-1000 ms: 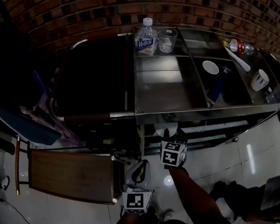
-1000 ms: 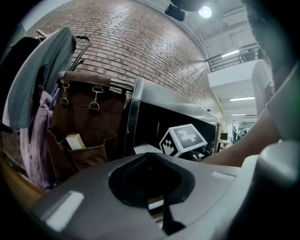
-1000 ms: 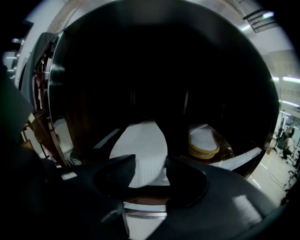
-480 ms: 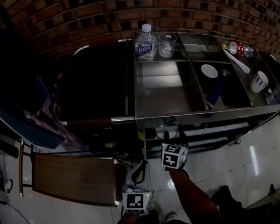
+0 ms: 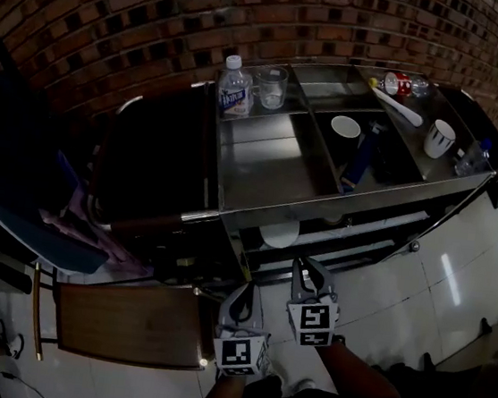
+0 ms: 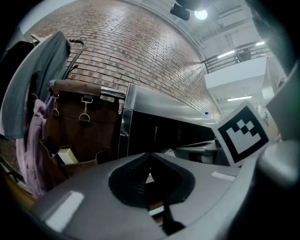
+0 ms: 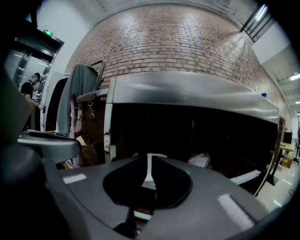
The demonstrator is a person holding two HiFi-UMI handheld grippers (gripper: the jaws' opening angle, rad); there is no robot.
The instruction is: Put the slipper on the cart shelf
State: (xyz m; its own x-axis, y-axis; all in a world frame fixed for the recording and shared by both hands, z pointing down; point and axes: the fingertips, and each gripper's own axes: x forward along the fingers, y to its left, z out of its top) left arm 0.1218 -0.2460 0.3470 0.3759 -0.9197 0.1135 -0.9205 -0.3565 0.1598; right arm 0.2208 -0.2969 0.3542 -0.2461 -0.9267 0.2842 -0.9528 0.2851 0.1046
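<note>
Steel cart (image 5: 280,166): we find the white slipper (image 5: 279,233) lying on its lower shelf, beneath the top trays. Right gripper (image 5: 305,271) hangs near that shelf; its jaws have just been closing and stand almost together, nothing between. Left gripper (image 5: 244,294) alongside, jaws together, empty.

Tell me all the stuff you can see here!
cart: one, silver, by the brick wall
water bottle: one, clear, cart top, back left
glass: one, clear, beside water bottle
bowl: one, white, middle compartment
mug: one, white, cart's right end
spoon: one, white, back compartment
white object: one, lower shelf; cannot tell what
stool: one, brown, left of cart
left tool: one, grey, jaws together, empty
right tool: one, grey, jaws have just been closing, nothing between
</note>
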